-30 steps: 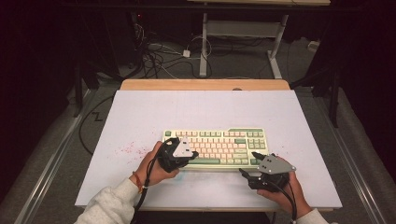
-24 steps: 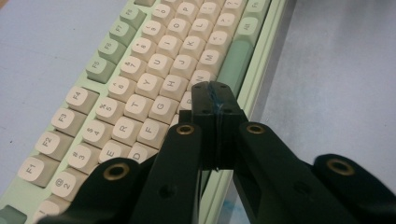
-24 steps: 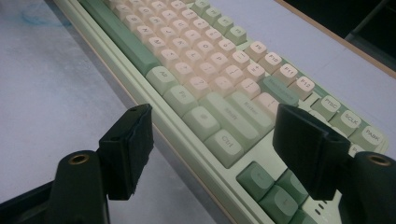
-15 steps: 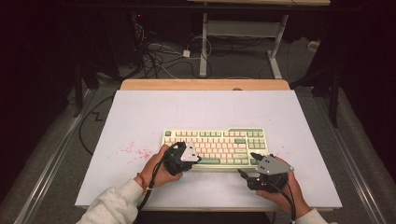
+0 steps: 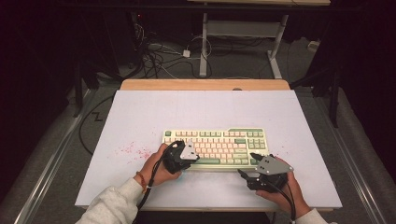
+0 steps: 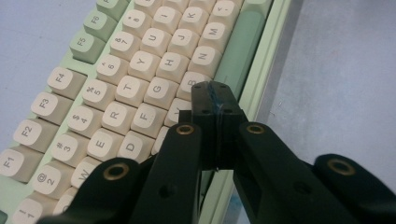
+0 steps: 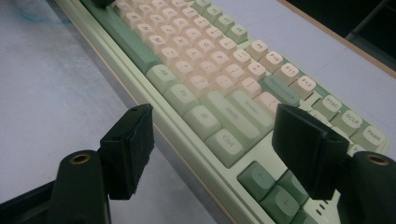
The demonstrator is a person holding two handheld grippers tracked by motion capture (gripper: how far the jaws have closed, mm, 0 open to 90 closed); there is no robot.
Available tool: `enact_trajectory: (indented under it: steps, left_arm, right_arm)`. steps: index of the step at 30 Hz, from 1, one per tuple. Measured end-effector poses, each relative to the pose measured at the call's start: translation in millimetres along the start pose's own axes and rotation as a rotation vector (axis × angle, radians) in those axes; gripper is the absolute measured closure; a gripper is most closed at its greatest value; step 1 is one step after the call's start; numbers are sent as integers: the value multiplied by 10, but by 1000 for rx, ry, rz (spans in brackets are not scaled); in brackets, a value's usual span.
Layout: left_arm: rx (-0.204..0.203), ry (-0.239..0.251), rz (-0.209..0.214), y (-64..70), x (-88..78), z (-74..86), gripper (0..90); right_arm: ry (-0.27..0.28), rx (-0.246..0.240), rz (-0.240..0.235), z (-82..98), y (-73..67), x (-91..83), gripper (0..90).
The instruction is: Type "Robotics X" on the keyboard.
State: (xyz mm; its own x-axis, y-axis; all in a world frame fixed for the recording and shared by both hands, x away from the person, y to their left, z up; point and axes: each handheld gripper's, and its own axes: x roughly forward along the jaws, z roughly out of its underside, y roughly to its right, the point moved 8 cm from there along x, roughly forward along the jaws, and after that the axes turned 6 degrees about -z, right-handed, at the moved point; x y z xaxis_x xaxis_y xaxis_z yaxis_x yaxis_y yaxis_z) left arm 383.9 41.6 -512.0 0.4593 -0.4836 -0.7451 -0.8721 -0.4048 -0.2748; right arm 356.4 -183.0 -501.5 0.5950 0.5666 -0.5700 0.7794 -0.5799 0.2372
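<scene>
Nearest the person, the right gripper is hovering just off the near right corner of the keyboard, held in a hand whose grey sleeve is entering from the bottom edge. Its jaws are standing spread wide with nothing between them; in the right gripper view they are framing the keyboard's near right edge, where the green Ctrl and Shift keys are sitting, without touching it.

A little farther in and to the left, the left gripper is reaching over the keyboard's near left part. Its jaws are pressed together with nothing pinched; in the left gripper view the closed tips are sitting over the bottom letter row beside the green space bar, though whether they are touching a key cannot be told.

The keyboard, cream with green keys, is lying flat on the white table, in its near half, slightly right of centre. Pink specks are dotting the table to the keyboard's left. Beyond the table's far wooden edge, cables are lying tangled on the floor.
</scene>
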Motion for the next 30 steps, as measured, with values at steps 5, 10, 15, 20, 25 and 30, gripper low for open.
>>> enact_trajectory:
  steps: [5,10,15,20,25,30]
  left_arm:
    - [2,-5,2,-1,9,3,874]
    - [1,0,-1,-8,10,-9,871]
    - [15,-11,-4,-5,47,-27,873]
    - [5,-16,-4,-13,80,-8,874]
    - [-4,6,-13,-49,9,-38,872]
    - [-13,27,-23,-82,-48,-57,859]
  right_arm:
    - [0,0,-2,1,-1,1,298]
    - [-1,1,-2,3,-2,2,298]
    - [-5,-1,-5,5,-11,10,299]
    - [-8,1,-4,10,-8,9,299]
    - [-5,2,-1,10,4,0,299]
    - [-3,5,1,7,10,-5,299]
